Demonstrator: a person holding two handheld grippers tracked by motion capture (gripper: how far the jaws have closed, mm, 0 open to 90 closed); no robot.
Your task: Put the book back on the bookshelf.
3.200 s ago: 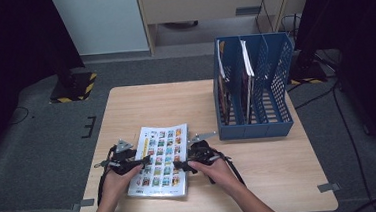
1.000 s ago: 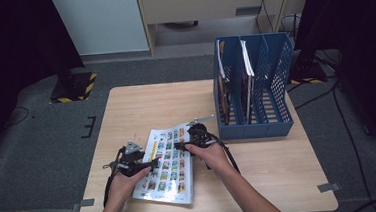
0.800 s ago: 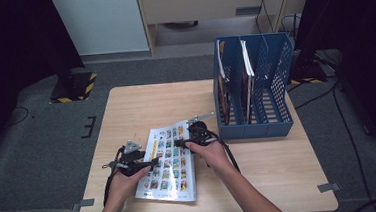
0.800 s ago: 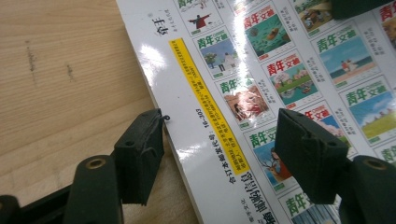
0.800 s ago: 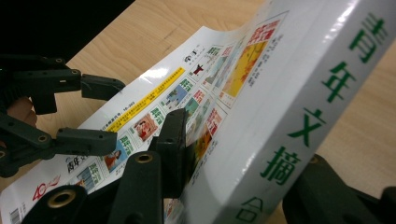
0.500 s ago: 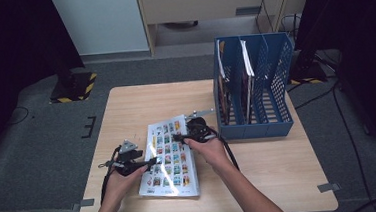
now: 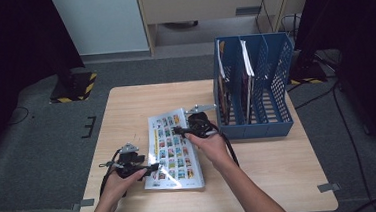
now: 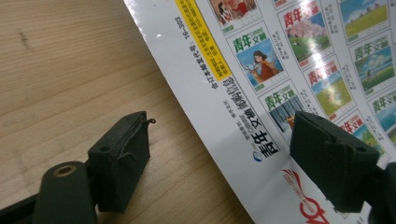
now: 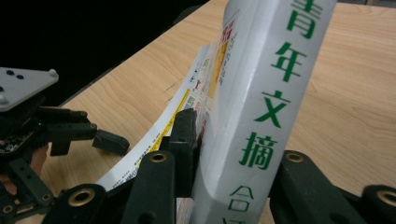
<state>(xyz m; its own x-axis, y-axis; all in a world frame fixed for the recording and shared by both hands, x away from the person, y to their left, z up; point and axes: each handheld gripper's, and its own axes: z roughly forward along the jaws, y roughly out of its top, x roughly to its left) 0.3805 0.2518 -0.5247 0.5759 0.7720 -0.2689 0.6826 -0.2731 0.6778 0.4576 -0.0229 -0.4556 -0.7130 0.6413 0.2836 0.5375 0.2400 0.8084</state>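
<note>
While the right gripper (image 7: 181, 131) clamps the magazine (image 7: 171, 149) by its spine edge, the far end of that magazine is tipped up off the wooden table (image 7: 130, 102) and the near end rests on the wood by the front edge. From the right gripper view, the white spine with green Chinese characters (image 9: 261, 116) stands between the 2 black jaws, which have just been closing and now press it from both sides; the cover pages (image 9: 154, 135) bow away to the left of the spine, sagging toward the table.

Down at the near left corner of the magazine, the left gripper (image 7: 150, 167) sits low over the table. Its jaws have just been opening, and the left gripper view shows them spread apart: 1 pad (image 8: 122, 158) is over bare wood, the other (image 8: 331, 158) is over the glossy cover, and the cover's white edge with a yellow strip (image 8: 205, 51) runs through the gap without either pad pressing it. That gripper also appears at the left of the right gripper view (image 9: 109, 140), close beside the drooping pages.

Printed on the cover is a grid of small colourful pictures. Just to the right of the magazine stands a blue mesh file rack (image 7: 279, 74), upright at the table's far right, with a few books or magazines (image 7: 246, 72) standing in its left compartments.
</note>
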